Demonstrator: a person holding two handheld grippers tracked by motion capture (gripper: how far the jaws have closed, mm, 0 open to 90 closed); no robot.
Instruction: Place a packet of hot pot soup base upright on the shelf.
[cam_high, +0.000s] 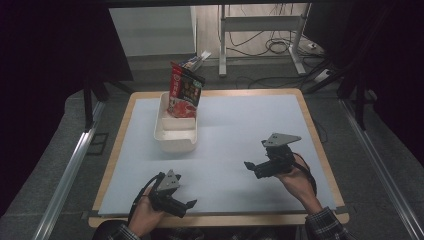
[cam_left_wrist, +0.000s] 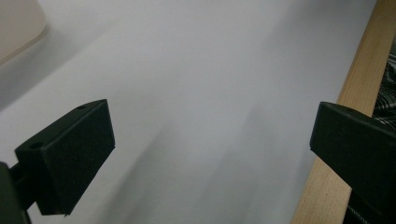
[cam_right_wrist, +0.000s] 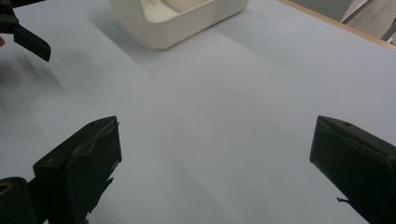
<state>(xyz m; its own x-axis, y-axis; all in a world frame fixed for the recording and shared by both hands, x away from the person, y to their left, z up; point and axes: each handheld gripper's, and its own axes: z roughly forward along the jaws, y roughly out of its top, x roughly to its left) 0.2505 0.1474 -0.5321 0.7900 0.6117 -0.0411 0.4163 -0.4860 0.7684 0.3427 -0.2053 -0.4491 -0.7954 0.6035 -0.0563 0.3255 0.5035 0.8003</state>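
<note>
A white plastic bin (cam_high: 175, 131) stands on the pale mat at the back left, with a red snack bag (cam_high: 184, 92) upright in its far end. My left gripper (cam_high: 188, 207) hovers near the front edge of the table, jaws pointing right. In its own view it (cam_left_wrist: 210, 149) is open, with bare mat between the jaws. My right gripper (cam_high: 251, 169) is at the right of the mat, pointing left. It (cam_right_wrist: 215, 163) also stands open and holds nothing, and the bin (cam_right_wrist: 182, 18) lies ahead of it.
The mat (cam_high: 240, 125) lies on a wooden table whose edge (cam_left_wrist: 348, 107) runs close to my left gripper. A small packet (cam_high: 197, 61) sticks up behind the red bag. Table legs and cables are on the floor beyond. The left gripper's jaw (cam_right_wrist: 30, 41) appears far off.
</note>
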